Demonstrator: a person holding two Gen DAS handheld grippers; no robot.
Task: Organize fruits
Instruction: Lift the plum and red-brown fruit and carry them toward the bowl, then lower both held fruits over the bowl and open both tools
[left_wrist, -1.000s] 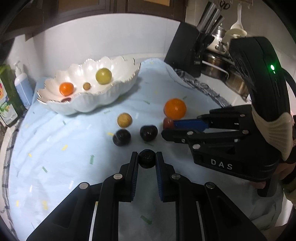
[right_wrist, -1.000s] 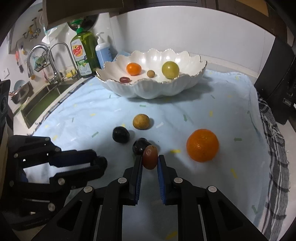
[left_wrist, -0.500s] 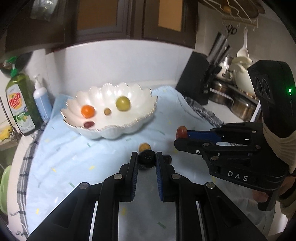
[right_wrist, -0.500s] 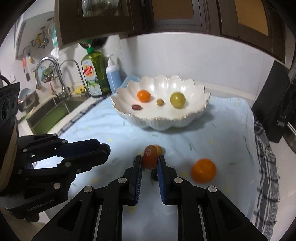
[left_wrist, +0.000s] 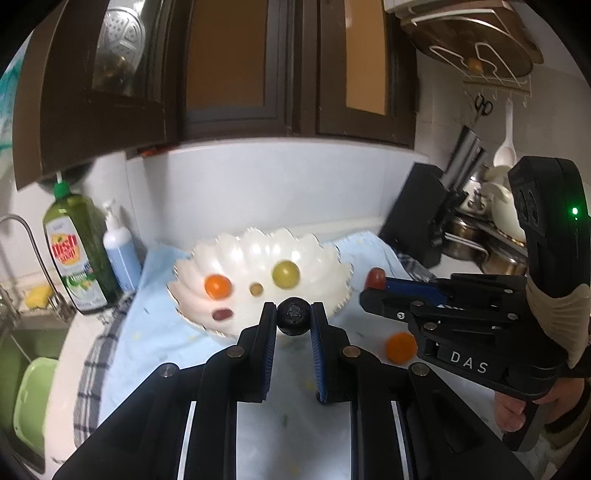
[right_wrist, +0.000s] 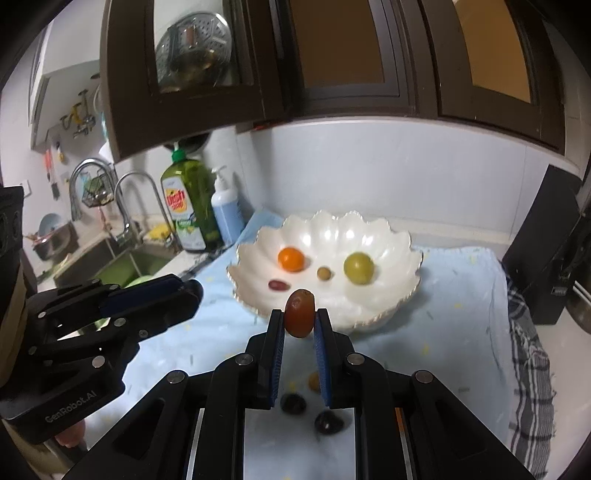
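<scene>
I'm looking along both claws at a kitchen tabletop covered by a pale blue cloth flecked with small coloured specks, soft and slightly rumpled, with a checked grey towel along its right edge. Behind it runs a plain white backsplash under dark brown cabinets with glass fronts. To the left sit a steel sink with curved taps, a green dish soap bottle and a white pump bottle of blue liquid. A black knife block stands at the right, near metal pots.

The white bowl is glossy, scalloped like a shell, with a thin gilt rim. Inside lie a small orange fruit, a tiny tan fruit, a round yellow-green fruit and a dark red oval one.

My left claw is clamped on a round, matte black fruit, held in the air in front of the bowl. My right claw is clamped on an oblong reddish-brown fruit with a smooth skin, also raised before the bowl's near rim.

On the cloth below are two dark fruits, a yellowish one partly hidden, and an orange off to the right.
</scene>
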